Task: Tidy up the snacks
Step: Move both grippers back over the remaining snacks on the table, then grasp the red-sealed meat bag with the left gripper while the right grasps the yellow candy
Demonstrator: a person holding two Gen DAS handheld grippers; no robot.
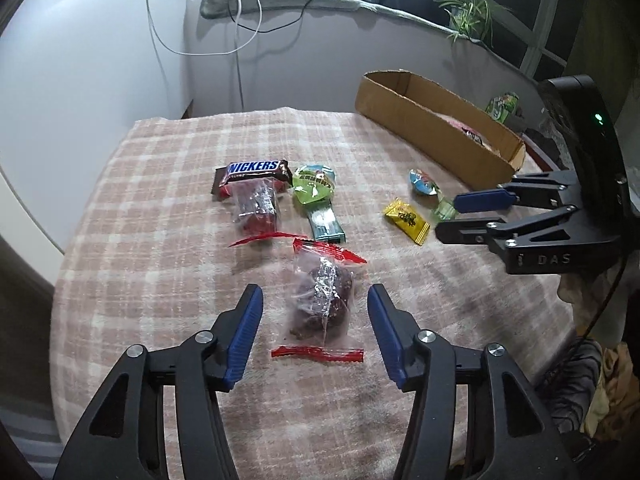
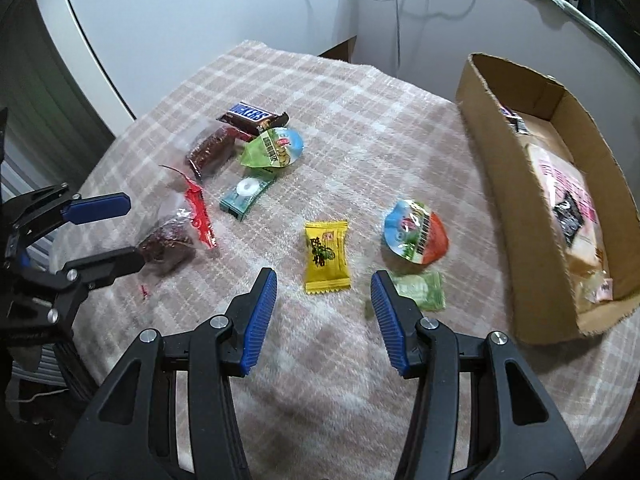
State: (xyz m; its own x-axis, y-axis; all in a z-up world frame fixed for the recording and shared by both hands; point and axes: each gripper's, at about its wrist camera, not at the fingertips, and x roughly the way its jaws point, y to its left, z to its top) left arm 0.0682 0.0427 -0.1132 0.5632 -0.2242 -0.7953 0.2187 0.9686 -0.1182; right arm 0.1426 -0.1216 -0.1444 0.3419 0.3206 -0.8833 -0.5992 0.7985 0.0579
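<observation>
My left gripper (image 1: 315,338) is open with the clear snack bag (image 1: 323,300) lying lengthwise between its fingers, untouched, while my open right gripper (image 2: 323,316) hangs just below the yellow candy (image 2: 326,256).

"SNICKERS" on brown choc bar wrapper (image 1: 253,176); "DAS" on right claw (image 1: 466,215) body.
</observation>
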